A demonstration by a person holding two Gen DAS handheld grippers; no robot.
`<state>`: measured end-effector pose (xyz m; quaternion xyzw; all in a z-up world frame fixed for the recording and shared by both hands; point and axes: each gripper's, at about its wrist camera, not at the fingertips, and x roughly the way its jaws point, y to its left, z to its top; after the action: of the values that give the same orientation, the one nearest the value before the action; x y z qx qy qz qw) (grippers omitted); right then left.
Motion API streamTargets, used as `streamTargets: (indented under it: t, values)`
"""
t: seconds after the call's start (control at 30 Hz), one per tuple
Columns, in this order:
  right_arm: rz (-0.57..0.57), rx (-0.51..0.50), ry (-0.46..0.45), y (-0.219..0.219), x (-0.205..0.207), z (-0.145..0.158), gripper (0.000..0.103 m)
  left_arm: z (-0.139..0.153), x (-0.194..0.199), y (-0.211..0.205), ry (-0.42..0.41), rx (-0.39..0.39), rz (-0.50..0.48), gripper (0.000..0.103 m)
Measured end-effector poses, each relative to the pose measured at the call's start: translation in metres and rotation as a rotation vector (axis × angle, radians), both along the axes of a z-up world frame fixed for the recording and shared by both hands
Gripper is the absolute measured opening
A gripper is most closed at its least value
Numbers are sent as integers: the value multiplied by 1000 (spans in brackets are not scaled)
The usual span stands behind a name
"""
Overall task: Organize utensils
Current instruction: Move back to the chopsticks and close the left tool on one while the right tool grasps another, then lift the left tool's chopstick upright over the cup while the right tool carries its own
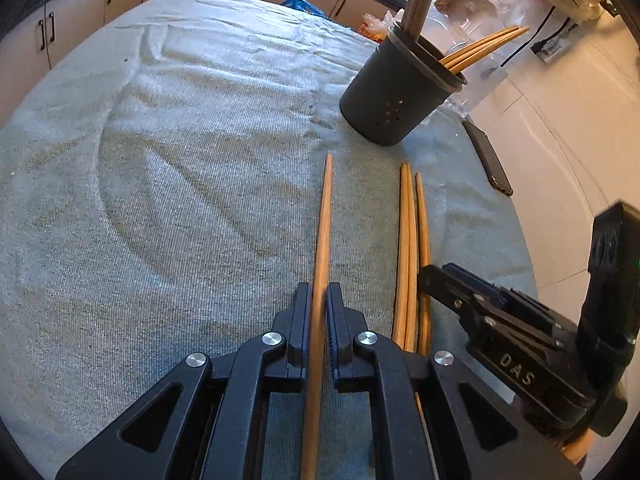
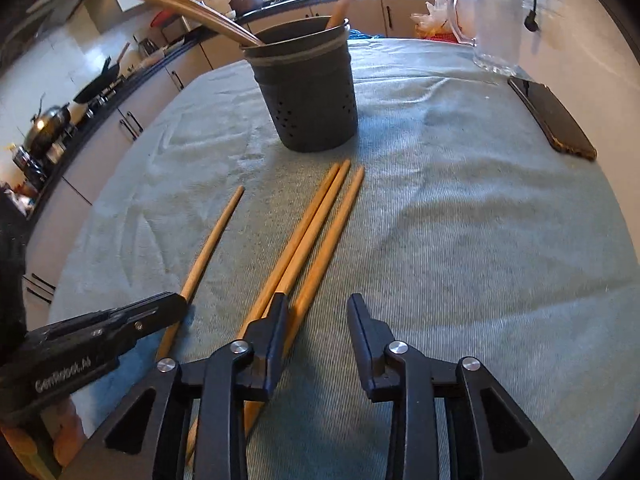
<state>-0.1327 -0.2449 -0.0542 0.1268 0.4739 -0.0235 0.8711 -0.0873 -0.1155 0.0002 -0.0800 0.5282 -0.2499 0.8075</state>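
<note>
four long tapered wooden chopsticks (image 2: 320,220) (orange-brown, smooth), one clamped, grey cloth (image 1: 160,160)

Left tongs (image 1: 319,312): closed on a single chopstick (image 1: 325,220), its pads pressing both sides of the shaft.
Single chopstick: points away toward the holder, its far tip low over the cloth (image 1: 180,168).
Loose chopsticks (image 1: 412,248): three lying side by side on the cloth, just right of the gripped one.
Right tongs (image 1: 430,276): entering from the right, tip at the loose chopsticks.
Holder (image 1: 396,92): dark, perforated, upright on the worktop, with chopsticks leaning out.
Phone (image 1: 488,156): dark, flat, at the worktop's right edge.
</note>
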Motion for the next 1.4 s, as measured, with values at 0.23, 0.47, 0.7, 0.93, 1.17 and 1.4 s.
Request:
streamTargets:
  t: [0.23, 0.47, 0.7, 0.93, 1.17, 1.4]
  values:
    - [-14, -55, 44, 1, 22, 0, 27, -1, 0, 4, 1, -31, 10, 8]
    - [-25, -61, 69, -6, 34, 1, 11, -2, -1, 6, 7, -54, 21, 8]
    - [9, -64, 88, -13, 4, 0, 9, 1, -6, 3, 32, -13, 29, 8]
    - [17, -59, 107, -32, -38, -1, 10, 5, -8, 2, 85, 32, 22, 9]
    - [5, -24, 96, -42, -42, -2, 10, 10, 7, 0, 70, 65, 15, 17]
    - [29, -62, 99, -39, -19, -1, 16, 8, 36, -27, 56, 123, -44, 27]
